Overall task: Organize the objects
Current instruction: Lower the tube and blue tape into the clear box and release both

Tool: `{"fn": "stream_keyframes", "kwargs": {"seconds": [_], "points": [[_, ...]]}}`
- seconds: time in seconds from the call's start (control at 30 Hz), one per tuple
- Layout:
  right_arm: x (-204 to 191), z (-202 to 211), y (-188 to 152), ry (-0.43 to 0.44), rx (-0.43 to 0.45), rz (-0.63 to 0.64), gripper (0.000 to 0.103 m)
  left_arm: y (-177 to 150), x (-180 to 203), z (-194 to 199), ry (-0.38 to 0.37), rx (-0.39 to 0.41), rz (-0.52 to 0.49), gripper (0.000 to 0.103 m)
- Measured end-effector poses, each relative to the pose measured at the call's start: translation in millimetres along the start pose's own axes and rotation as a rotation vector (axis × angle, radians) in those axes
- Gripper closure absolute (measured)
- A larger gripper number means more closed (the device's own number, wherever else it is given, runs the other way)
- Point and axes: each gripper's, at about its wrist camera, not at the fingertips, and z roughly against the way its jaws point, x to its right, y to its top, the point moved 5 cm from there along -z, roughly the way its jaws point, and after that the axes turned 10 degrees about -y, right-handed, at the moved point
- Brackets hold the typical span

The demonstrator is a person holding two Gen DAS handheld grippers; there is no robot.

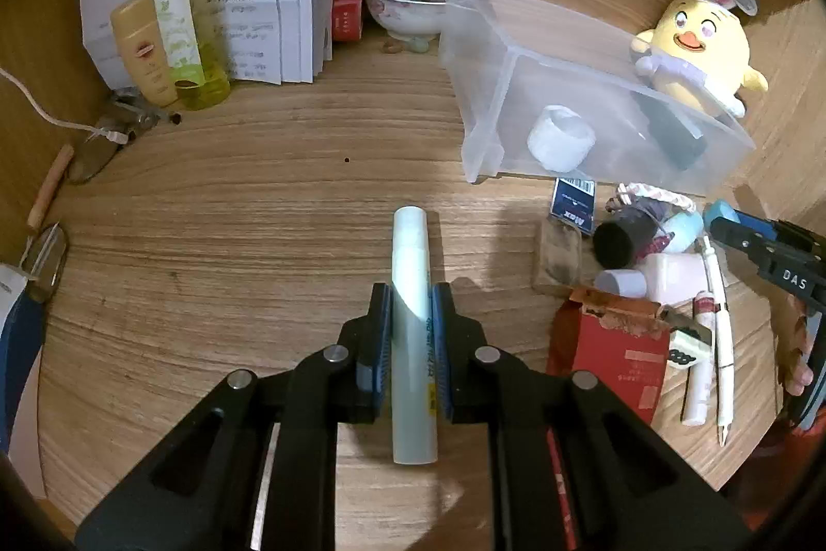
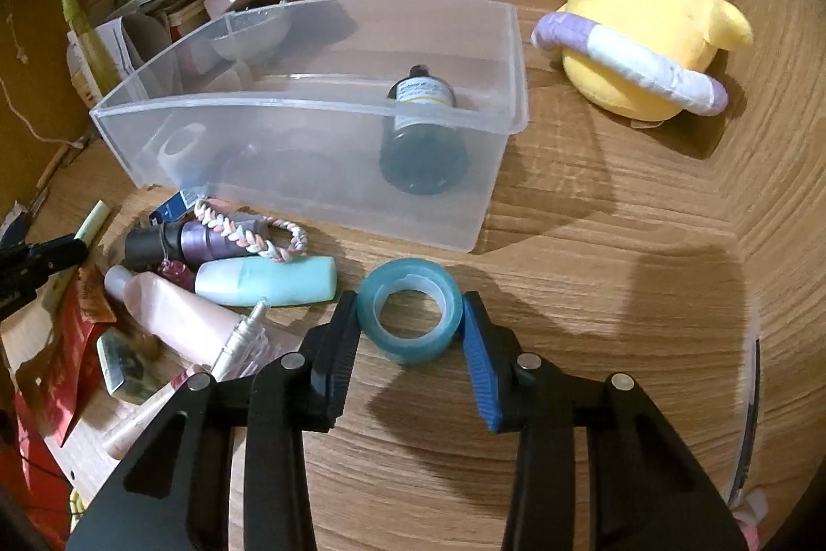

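Pale green, the slim tube (image 1: 413,334) is lying on the wooden surface (image 1: 258,210) while my left tongs (image 1: 411,308) are pinching it. My right tongs (image 2: 410,318) are squeezing the blue tape roll (image 2: 410,318) resting before the clear bin (image 2: 310,107).

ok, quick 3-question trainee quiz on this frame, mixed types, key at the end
1. True or false: the left gripper is shut on the pale tube.
2. What sits between the right gripper's pads? A) tape roll B) teal bottle C) braided band
3. Name the dark thing lying inside the clear bin, on the plush chick's side.

Key: 1 true; 2 A; 3 a dark bottle on its side.
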Motion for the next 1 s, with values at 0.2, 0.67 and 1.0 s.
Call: {"fn": "stream_keyframes", "kwargs": {"seconds": [0.2, 0.67, 1.0], "points": [[12, 20, 8, 0.005, 0.060, -0.031, 0.067, 8, -1, 11, -0.012, 0.035, 0.024, 0.088], [7, 64, 37, 0.053, 0.203, -0.064, 0.067, 56, 32, 46, -0.046, 0.191, -0.037, 0.088], [-10, 73, 65, 0.138, 0.268, -0.082, 0.067, 85, 55, 48, -0.063, 0.231, -0.079, 0.088]]}}
